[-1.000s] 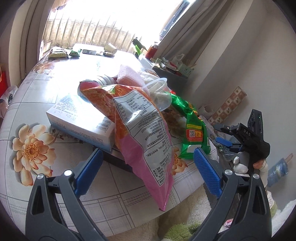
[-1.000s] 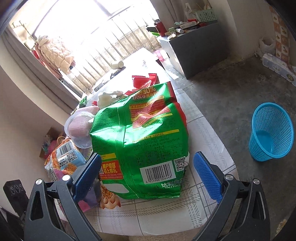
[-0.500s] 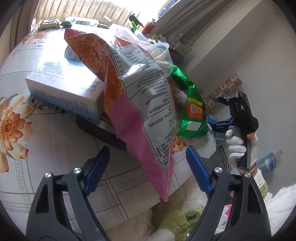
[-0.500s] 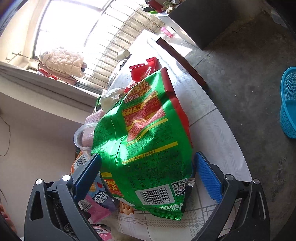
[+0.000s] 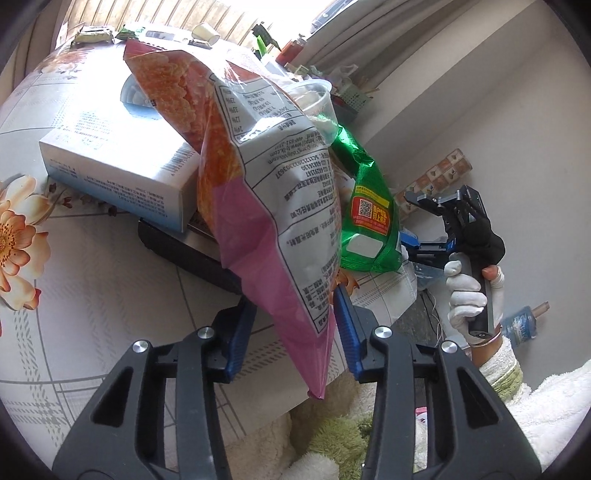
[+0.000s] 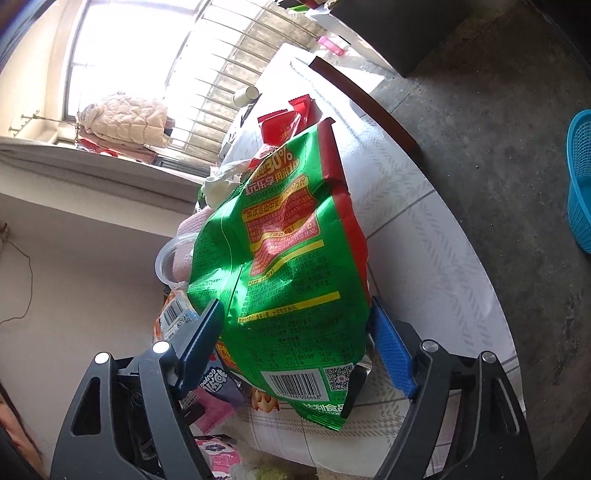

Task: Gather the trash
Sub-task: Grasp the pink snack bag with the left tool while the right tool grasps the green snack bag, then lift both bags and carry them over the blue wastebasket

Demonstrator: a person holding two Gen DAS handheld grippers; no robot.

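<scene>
The left gripper's blue fingers have just been closing and now stand either side of the lower end of the pink and orange snack bag; the right-hand pad lies against the bag's edge, but the left-hand one is partly hidden behind the foil, so I cannot tell whether the bag is truly pinched. That bag slopes down from the pile on the table, its pointed pink corner hanging past the table's near edge, and it leans over a white and blue carton that sits on a flat black object. A clear plastic cup pokes out behind the bag. The right gripper's fingers have also just been closing, and the green snack bag fills the gap between them, its crumpled sides meeting both pads, so it looks gripped across its width. This green bag lies near the table's corner with its barcode end toward the camera, just beside the pink bag, and a red wrapper lies behind it. In the left wrist view a hand in a white glove holds the right gripper's handle beyond the table edge. A blue mesh basket stands on the concrete floor, well apart from the table. A paper cup lies near the far, window side of the table.
</scene>
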